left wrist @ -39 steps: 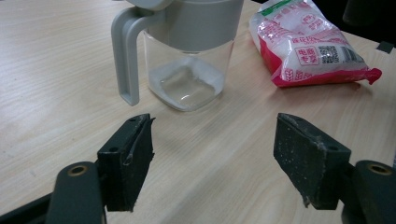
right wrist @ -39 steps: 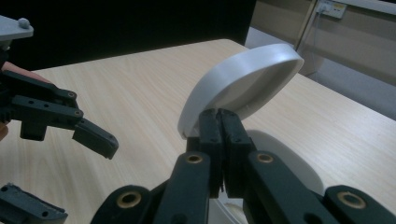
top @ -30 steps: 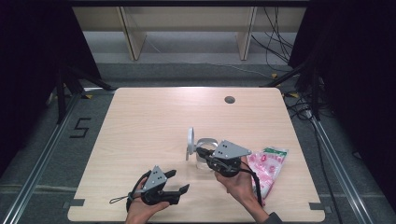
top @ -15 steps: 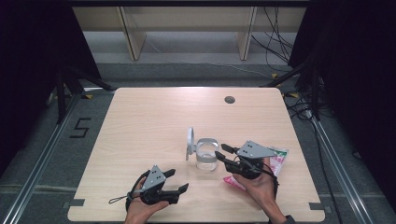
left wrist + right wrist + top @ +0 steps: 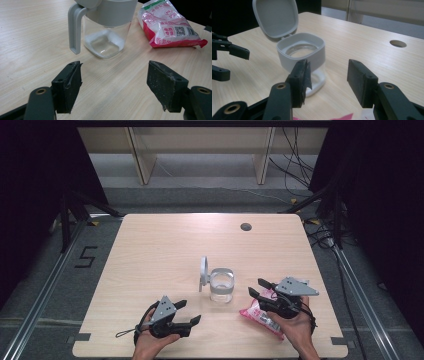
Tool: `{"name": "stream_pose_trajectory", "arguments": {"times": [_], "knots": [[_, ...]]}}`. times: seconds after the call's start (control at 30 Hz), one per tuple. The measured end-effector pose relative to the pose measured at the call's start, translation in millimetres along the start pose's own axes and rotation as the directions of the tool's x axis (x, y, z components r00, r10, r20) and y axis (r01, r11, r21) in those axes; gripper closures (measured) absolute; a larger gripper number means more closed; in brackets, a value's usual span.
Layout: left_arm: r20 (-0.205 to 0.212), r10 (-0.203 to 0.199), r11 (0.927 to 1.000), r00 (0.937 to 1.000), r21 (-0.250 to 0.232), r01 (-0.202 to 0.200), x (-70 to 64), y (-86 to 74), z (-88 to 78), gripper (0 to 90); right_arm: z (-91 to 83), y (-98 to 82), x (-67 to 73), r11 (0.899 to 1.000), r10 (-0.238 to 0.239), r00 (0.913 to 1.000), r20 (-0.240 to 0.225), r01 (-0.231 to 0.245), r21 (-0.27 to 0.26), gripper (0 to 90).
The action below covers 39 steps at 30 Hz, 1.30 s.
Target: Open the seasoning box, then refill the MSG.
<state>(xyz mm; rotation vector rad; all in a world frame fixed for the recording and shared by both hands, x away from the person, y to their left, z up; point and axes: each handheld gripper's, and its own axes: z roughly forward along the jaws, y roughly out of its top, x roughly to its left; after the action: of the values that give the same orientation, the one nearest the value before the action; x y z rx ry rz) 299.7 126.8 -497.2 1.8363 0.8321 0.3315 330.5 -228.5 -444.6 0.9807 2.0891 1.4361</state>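
While both tongs hover above the bench (image 5: pixel 150 250), I see my left tongs (image 5: pixel 113 85) spread wide, holding nothing, with the clear jar (image 5: pixel 105 37) just ahead between the jaw lines. My right tongs (image 5: pixel 328 77) are likewise spread and empty; the jar's open lid (image 5: pixel 275 16) stands ahead-left, the pink packet (image 5: pixel 257 312) beneath them.

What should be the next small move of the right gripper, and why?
Probably it should lower onto the pink and white plastic bag and close on it. The right gripper is open and hovers just above that bag, which lies flat on the wooden table. The clear glass jar with the grey lid stands beside it with the lid flipped open, seemingly ready for filling.
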Motion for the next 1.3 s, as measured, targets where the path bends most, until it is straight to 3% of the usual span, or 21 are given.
{"name": "stream_pose_trajectory", "arguments": {"times": [0.07, 0.1, 0.27, 0.3, 0.33, 0.37, 0.47, 0.6, 0.67, 0.73, 0.9, 0.93, 0.97, 1.0, 1.03, 1.07, 1.1, 1.13, 1.17, 1.23, 1.3], "knots": [[-0.007, -0.003, 1.0, 1.0, 0.001, 0.003, -0.7, 0.1, -1.6, 27.5, -4.4, -4.3, -2.0, 1.0, 0.019, 0.9997, 0.017, -0.019, 0.013, 50.1], [-0.01, 0.001, 1.0, 0.9999, 0.006, -0.001, -0.2, 0.0, -2.8, 27.5, -4.3, -6.1, -3.8, 1.0, 0.013, 0.9998, 0.012, -0.013, -0.008, 50.1], [-0.013, -0.003, 1.0, 0.9999, -0.001, 0.003, -2.4, 2.0, -3.3, 27.3, -11.6, -10.3, -7.8, 1.0, 0.004, 0.9999, 0.014, -0.004, 0.008, 49.8], [-0.004, -0.002, 1.0, 1.0, -0.008, 0.002, -2.4, 1.7, -2.8, 27.3, -14.1, -11.5, -5.5, 0.999, 0.039, 0.9989, 0.025, -0.04, 0.011, 49.6], [-0.006, -0.004, 0.9999, 1.0, -0.01, 0.004, -2.8, 1.4, -2.5, 27.3, -14.9, -12.4, -8.9, 1.0, 0.005, 0.9998, 0.02, -0.005, 0.0, 49.4], [-0.013, -0.001, 1.0, 0.9999, -0.004, 0.0, -3.2, 1.3, -2.4, 27.3, -17.3, -14.0, -7.4, 0.999, 0.037, 0.9989, 0.031, -0.037, 0.005, 49.1], [-0.009, 0.002, 1.0, 1.0, 0.002, -0.002, -3.8, 2.1, -1.3, 27.2, -23.5, -16.9, -10.8, 1.0, 0.023, 0.9989, 0.041, -0.023, 0.003, 47.9], [-0.01, -0.003, 1.0, 0.9999, 0.003, 0.003, -2.0, 1.0, -0.3, 27.1, -31.4, -20.7, -18.1, 0.999, 0.048, 0.9976, 0.05, -0.047, -0.007, 45.7], [-0.016, 0.015, 0.9998, 0.9998, 0.015, -0.015, -0.3, 0.5, -0.8, 27.0, -34.4, -24.9, -21.1, 0.997, 0.076, 0.9942, 0.076, -0.075, -0.019, 44.6], [-0.021, -0.014, 0.9999, 0.9997, 0.008, 0.014, -2.4, -0.5, 0.4, 27.1, -37.7, -27.7, -23.4, 0.995, 0.096, 0.9913, 0.09, -0.094, -0.026, 43.8], [-0.01, 0.002, 0.9999, 0.9999, 0.017, -0.002, -4.8, 0.4, 2.6, 27.0, -53.0, -33.3, -27.7, 0.987, 0.157, 0.9795, 0.126, -0.16, 0.01, 40.2], [-0.007, 0.011, 0.9997, 0.9999, 0.021, -0.011, -4.9, 0.2, 2.8, 27.0, -55.9, -35.2, -30.8, 0.991, 0.132, 0.9817, 0.137, -0.134, 0.01, 39.3], [0.005, 0.013, 0.9997, 0.9999, 0.019, -0.014, -4.8, -0.3, 4.0, 27.0, -57.7, -37.7, -30.8, 0.987, 0.156, 0.9777, 0.14, -0.158, 0.003, 38.7], [0.005, 0.009, 0.9997, 0.9999, 0.022, -0.009, -5.2, -0.7, 4.4, 26.9, -62.6, -39.4, -34.8, 0.99, 0.132, 0.9809, 0.143, -0.137, 0.029, 38.6], [0.003, -0.002, 0.9998, 1.0, 0.019, 0.002, -5.9, -1.3, 5.3, 26.8, -63.7, -41.5, -32.8, 0.983, 0.178, 0.9728, 0.148, -0.182, 0.013, 38.1], [0.009, 0.005, 0.9996, 0.9999, 0.027, -0.005, -5.6, -1.5, 5.7, 26.6, -66.7, -43.9, -33.7, 0.982, 0.184, 0.9703, 0.157, -0.189, 0.017, 37.8], [0.012, 0.003, 0.9997, 0.9999, 0.026, -0.004, -5.7, -1.6, 6.4, 26.4, -70.2, -47.2, -38.1, 0.986, 0.16, 0.9739, 0.161, -0.165, 0.018, 36.7], [0.014, 0.006, 0.9995, 0.9999, 0.031, -0.007, -6.0, -1.3, 6.5, 26.3, -71.6, -49.2, -38.7, 0.988, 0.152, 0.9718, 0.18, -0.156, 0.01, 36.1], [0.012, 0.008, 0.9994, 0.9999, 0.032, -0.008, -6.2, -1.1, 6.5, 25.8, -74.7, -51.9, -37.4, 0.982, 0.186, 0.9654, 0.182, -0.191, 0.007, 35.5], [0.007, -0.001, 0.9995, 1.0, 0.033, 0.001, -7.2, -0.7, 6.6, 25.0, -78.9, -56.0, -39.8, 0.979, 0.197, 0.9617, 0.19, -0.203, 0.007, 32.9], [0.007, 0.001, 0.9994, 1.0, 0.034, -0.002, -7.3, -0.6, 6.7, 24.7, -83.6, -61.2, -43.9, 0.968, 0.237, 0.9524, 0.192, -0.248, 0.034, 30.0]]}}
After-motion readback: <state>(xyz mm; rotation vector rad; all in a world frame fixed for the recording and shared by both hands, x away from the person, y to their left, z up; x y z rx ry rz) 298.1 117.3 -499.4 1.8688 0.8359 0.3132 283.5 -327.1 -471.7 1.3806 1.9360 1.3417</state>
